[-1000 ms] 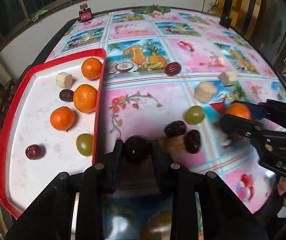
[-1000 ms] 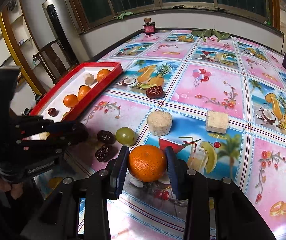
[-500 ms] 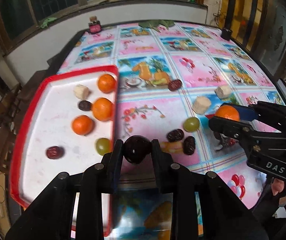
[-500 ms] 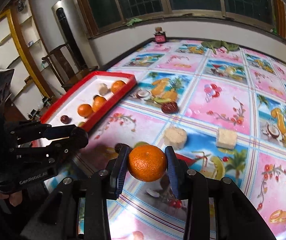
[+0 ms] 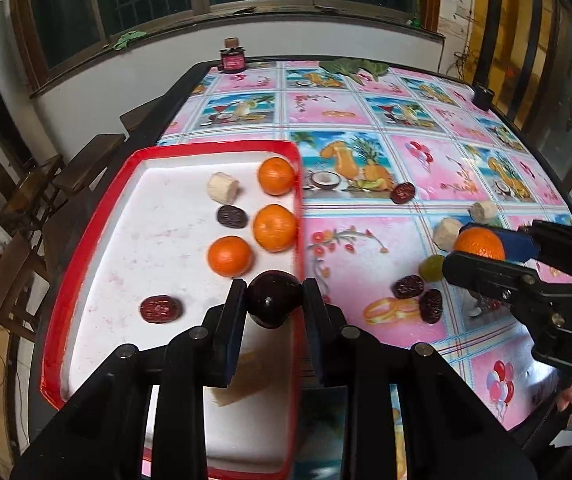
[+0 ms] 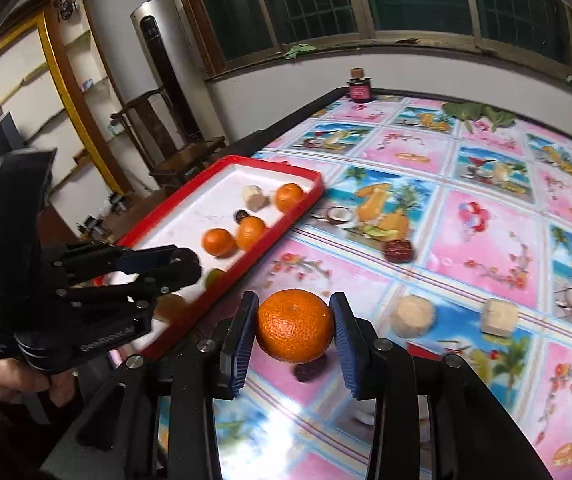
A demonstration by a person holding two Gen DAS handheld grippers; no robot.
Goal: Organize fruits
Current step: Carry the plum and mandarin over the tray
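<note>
The left tongs (image 5: 274,305) are clamped on a dark, glossy round plum-like fruit (image 5: 273,299), carried in the air above the right-hand rim of the shallow red-edged white tray (image 5: 86,240), presumably so it can be set down among what already lies there: three orange tangerines (image 5: 274,227), a dark date (image 5: 231,216), a red date (image 5: 161,309) and a pale cut chunk (image 5: 222,187). The right tongs (image 6: 293,326) grip a bright orange tangerine (image 6: 294,325) across its middle, lifted clear of the desk (image 6: 485,240) with its pink fruit-print cloth, and seem aimed at the same tray. Holding each fruit at its widest part likely keeps it from rolling out. Still loose on the desk are two dark dates (image 5: 407,286), a green grape (image 5: 430,268), another red date (image 5: 402,193) and two pale chunks (image 6: 412,315), so the sorting looks roughly half done.
</note>
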